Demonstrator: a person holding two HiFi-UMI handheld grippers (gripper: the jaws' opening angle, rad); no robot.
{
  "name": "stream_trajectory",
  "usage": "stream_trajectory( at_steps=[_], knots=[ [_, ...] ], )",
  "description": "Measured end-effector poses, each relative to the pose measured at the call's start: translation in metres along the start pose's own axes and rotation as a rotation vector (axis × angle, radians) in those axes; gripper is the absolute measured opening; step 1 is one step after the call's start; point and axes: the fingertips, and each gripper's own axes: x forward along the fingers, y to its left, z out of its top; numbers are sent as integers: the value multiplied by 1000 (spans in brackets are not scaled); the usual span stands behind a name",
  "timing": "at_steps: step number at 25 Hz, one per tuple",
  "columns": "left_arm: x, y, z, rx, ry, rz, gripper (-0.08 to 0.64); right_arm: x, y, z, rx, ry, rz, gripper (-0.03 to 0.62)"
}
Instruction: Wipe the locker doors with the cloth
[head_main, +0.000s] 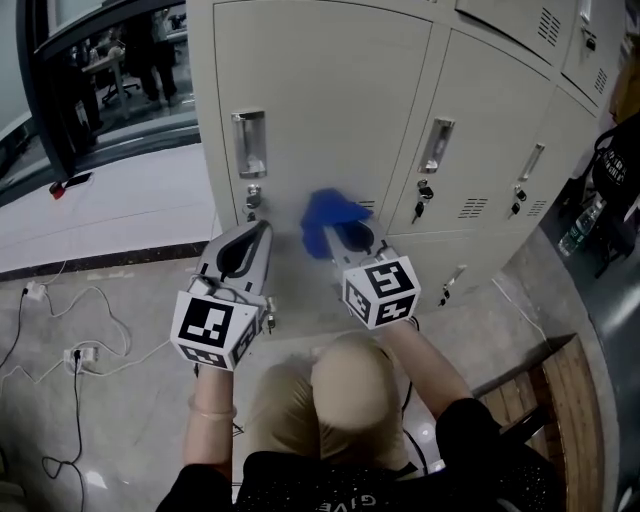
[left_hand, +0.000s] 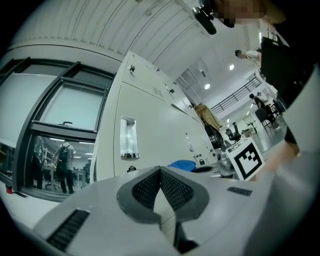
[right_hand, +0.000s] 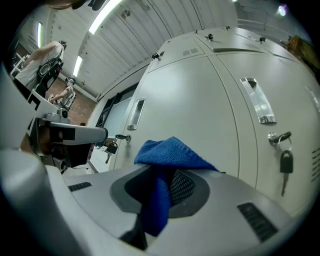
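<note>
Blue ribbed cloth (right_hand: 172, 152) pinched in right claw (right_hand: 165, 176) near smooth beige locker door (head_main: 320, 110); left claw (left_hand: 161, 174) closed, empty.

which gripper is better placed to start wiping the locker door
Right. The right gripper is shut on the blue microfibre cloth, held close to the beige metal locker door. The left gripper is shut on nothing.
</note>
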Motion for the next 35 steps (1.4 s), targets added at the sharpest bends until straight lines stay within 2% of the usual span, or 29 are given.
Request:
stream_trajectory(
  at_steps=[12,18,24,30,35],
  knots=[
    [36,-26,3,-10,-35,-85,6,-21,-45,7,-2,-10,-79,60],
    [50,-32,2,-21,-41,-93,6,-31,-63,8,-5,-9,-99,60],
    [63,-44,5,8,-40,-128,6,-42,-83,7,12,-17,-127,60],
    [68,-46,0,19,-27,-132,6,-51,-103,0,34,-5,-185,60],
    [65,-50,-6,18,-19,-131,6,-55,-106,-2,15,-2,-238,60]
  ],
)
